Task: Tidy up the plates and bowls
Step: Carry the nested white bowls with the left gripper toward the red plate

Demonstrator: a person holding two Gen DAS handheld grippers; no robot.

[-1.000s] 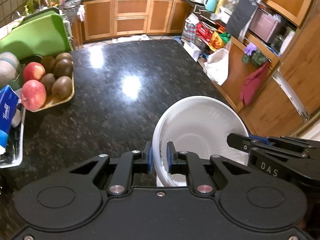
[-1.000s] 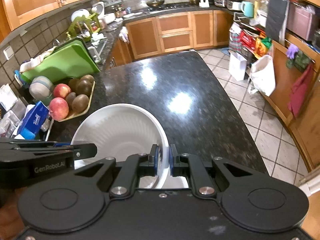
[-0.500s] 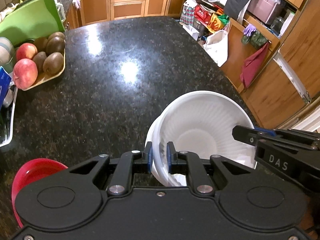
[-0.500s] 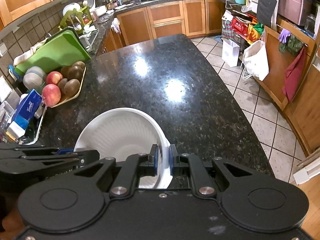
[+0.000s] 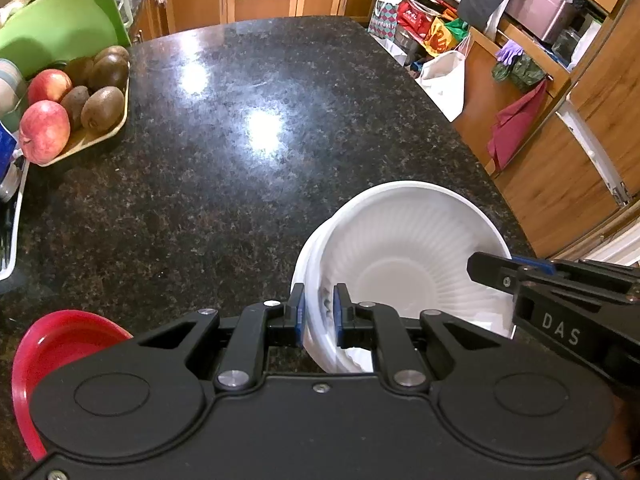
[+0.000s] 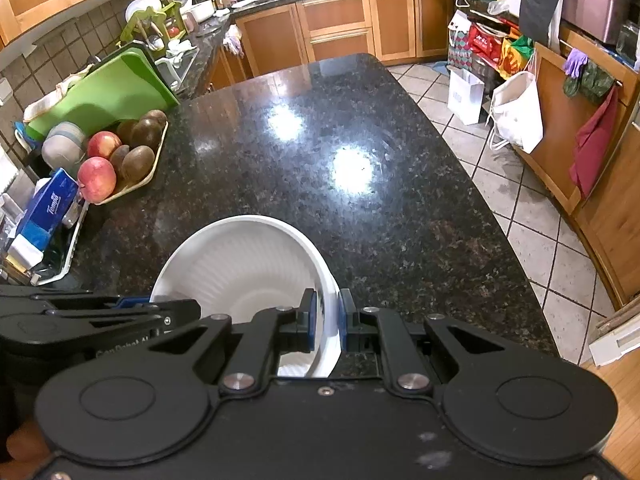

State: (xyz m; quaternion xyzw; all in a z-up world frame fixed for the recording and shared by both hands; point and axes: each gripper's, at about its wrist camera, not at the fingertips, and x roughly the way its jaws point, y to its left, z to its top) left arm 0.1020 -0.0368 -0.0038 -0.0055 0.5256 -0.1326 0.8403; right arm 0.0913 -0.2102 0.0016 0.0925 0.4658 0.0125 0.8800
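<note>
A white ribbed bowl [image 5: 400,252] [image 6: 240,268] hangs tilted just above the near part of the black granite counter [image 5: 240,152], and a second white rim shows outside it on its left. My left gripper [image 5: 319,312] is shut on the bowl's left rim. At the opposite rim my right gripper [image 6: 325,316] is shut on the bowl too. Each gripper shows in the other's view, the right gripper [image 5: 480,270] at the far rim and the left gripper [image 6: 188,310] low on the left. A red plate [image 5: 52,344] lies on the counter at lower left, partly hidden by my left gripper.
A tray of apples and kiwis [image 5: 80,100] [image 6: 120,160] sits at the counter's left edge, beside a blue tissue box [image 6: 48,208] and a green cutting board [image 6: 108,88]. The counter's right edge drops to a tiled floor [image 6: 540,240] with bags and wooden cabinets.
Both grippers have sunk toward the counter with the bowl held between them, and both views have tipped downward. The red plate has come into the left wrist view.
</note>
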